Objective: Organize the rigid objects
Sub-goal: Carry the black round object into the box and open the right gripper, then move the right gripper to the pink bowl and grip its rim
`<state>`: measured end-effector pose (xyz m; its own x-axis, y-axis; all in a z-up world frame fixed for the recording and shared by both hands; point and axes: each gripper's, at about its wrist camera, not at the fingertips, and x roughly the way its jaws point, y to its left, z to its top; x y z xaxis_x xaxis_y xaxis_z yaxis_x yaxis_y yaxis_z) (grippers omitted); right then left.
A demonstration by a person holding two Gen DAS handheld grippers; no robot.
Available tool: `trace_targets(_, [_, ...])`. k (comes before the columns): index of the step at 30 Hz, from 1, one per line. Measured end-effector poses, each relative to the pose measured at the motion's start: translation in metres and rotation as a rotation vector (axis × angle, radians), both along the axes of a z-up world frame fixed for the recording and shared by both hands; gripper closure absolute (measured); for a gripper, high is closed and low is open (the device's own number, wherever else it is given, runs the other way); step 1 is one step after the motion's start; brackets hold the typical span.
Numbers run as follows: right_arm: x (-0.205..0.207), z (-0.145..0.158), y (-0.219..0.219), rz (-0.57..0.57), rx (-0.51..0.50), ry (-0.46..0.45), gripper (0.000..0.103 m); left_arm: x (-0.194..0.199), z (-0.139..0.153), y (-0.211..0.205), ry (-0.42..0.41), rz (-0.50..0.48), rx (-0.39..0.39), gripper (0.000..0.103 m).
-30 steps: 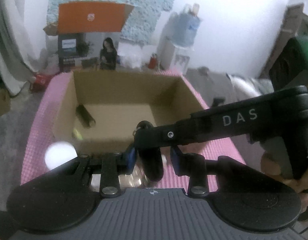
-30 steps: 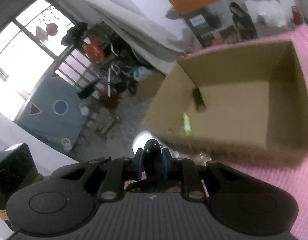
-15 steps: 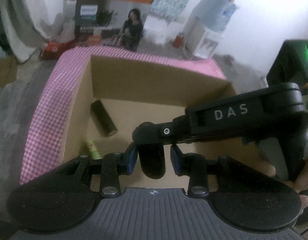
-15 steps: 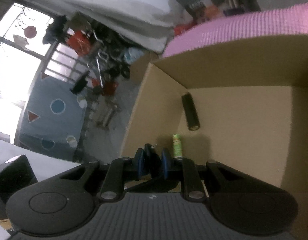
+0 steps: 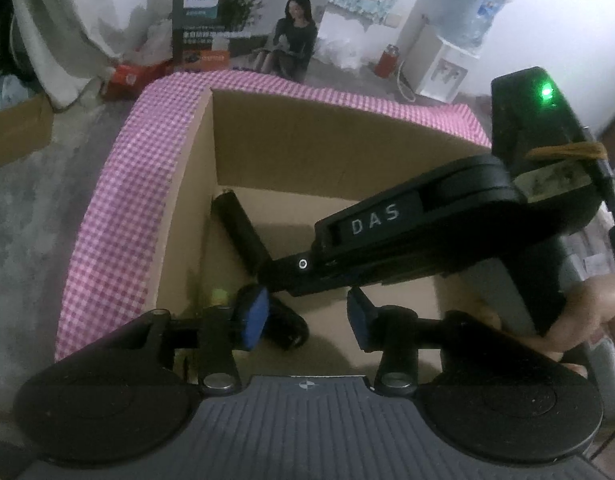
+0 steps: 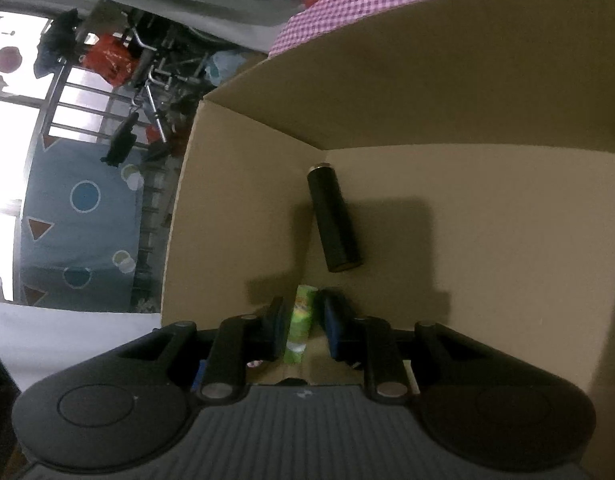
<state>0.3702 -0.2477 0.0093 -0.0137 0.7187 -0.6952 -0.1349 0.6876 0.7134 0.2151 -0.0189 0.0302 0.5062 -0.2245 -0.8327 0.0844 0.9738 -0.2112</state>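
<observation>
As the left gripper [image 5: 307,316] has just been spreading its jaws, the small black piece [image 5: 289,326] lies free on the cardboard box [image 5: 307,152] floor, beside the left pad (not pinched). The right gripper [image 6: 307,320], narrowly parted, grips nothing. Better to lift both straight up, away from the green tube [image 6: 301,328] at 9 o'clock and the black cylinder [image 6: 333,220] at 11.

Left tool [image 5: 307,316] just opened, jaws apart; right tool [image 6: 305,322] slightly parted, both angled down.
</observation>
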Motion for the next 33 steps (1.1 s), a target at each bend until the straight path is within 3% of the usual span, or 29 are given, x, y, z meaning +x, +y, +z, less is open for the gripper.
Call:
trace_targets(6, [-0.008, 0.019, -0.011, -0.023, 0.019, -0.034, 0.079, -0.016, 0.016, -0.003, -0.061, -0.003, -0.002, 0.055])
trace_targets(12, [-0.033, 0.053, -0.036, -0.057, 0.101, -0.104, 0.079, -0.046, 0.04, -0.005, -0.149, -0.01, -0.021, 0.048])
trace_targets(19, [-0.091, 0.107, -0.085, -0.138, 0.189, -0.27, 0.079, -0.092, 0.063, -0.009, -0.244, -0.023, -0.044, 0.034])
trace_targets(22, [-0.127, 0.125, -0.106, -0.159, 0.231, -0.348, 0.071, -0.111, 0.061, -0.011, -0.254, -0.031, -0.05, 0.032])
trace_targets(27, [-0.185, 0.133, -0.131, -0.211, 0.241, -0.452, 0.049, -0.141, 0.044, -0.018, -0.23, -0.074, 0.001, 0.029])
trace_targets(30, [-0.213, 0.125, -0.14, -0.247, 0.185, -0.501, 0.049, -0.158, 0.026, -0.023, -0.19, -0.115, 0.032, 0.029])
trace_targets(33, [-0.232, 0.107, -0.143, -0.267, 0.139, -0.486, 0.049, -0.169, 0.007, -0.029, -0.147, -0.158, 0.062, 0.029])
